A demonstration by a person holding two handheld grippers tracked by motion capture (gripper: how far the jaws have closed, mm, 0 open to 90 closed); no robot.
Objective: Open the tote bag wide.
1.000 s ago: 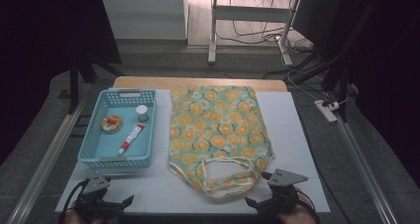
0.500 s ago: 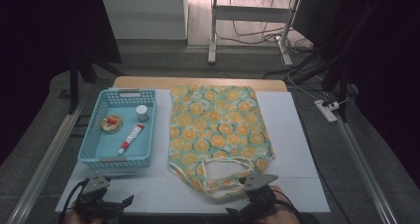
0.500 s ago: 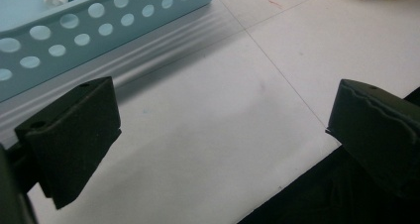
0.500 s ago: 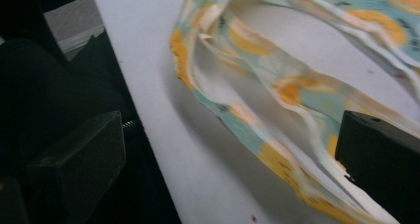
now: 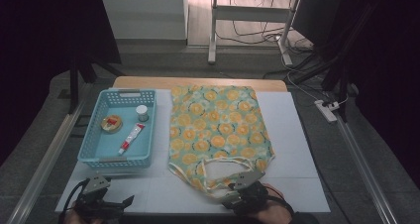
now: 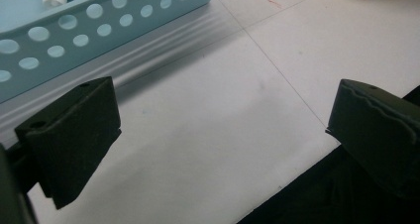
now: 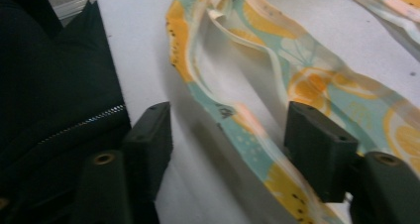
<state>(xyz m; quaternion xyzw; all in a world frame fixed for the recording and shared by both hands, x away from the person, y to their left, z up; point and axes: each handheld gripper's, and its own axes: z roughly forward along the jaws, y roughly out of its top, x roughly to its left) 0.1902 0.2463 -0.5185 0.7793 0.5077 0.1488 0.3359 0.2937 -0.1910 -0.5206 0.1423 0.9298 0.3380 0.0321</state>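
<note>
Floral bag [image 5: 218,130] flat at bench [image 5: 297,135] centre, handles at 6 o'clock. Right claw [image 7: 228,144] wide, straddling handle strap [image 7: 237,120]; should pinch one layer only. Left claw [image 6: 218,130] wide, idle by basket [image 6: 99,26].

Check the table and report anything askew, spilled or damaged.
Nothing stands out. The floral bag lies flat beside the blue basket, whose tube, round tin and small jar sit loose but unspilled. The right gripper is open astride the bag's hem.
</note>
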